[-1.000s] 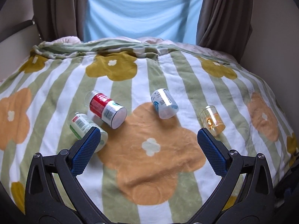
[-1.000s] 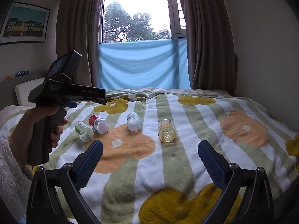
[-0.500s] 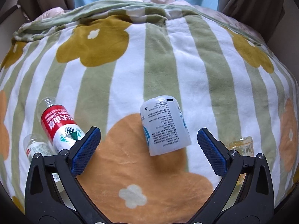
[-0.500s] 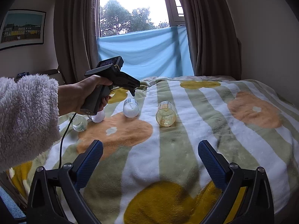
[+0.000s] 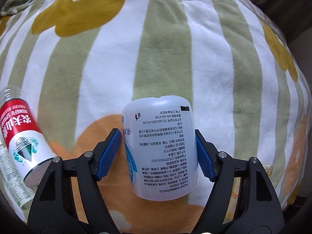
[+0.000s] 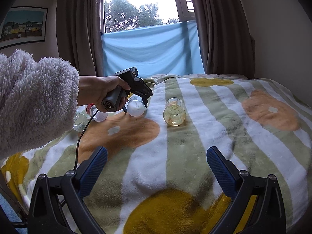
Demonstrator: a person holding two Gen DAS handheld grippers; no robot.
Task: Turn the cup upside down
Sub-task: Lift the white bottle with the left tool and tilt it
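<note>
A white plastic cup (image 5: 159, 152) with printed text lies on its side on the flowered blanket (image 5: 109, 62). My left gripper (image 5: 157, 152) straddles it, with one blue pad pressed on each side of the cup, so it is shut on it. The right wrist view shows the same cup (image 6: 136, 110) under the left gripper (image 6: 135, 107), held by a hand in a fluffy sleeve. My right gripper (image 6: 156, 167) hovers open over the near part of the blanket, with nothing between its fingers.
A red-labelled bottle (image 5: 21, 136) and a green-labelled bottle (image 5: 11, 175) lie just left of the cup. An amber glass (image 6: 174, 112) lies on its side to the right. Curtains and a window stand behind the bed.
The left gripper moved forward and down onto the white cup and its fingers closed from wide apart onto the cup's sides. The right gripper stayed open and shifted slightly.
</note>
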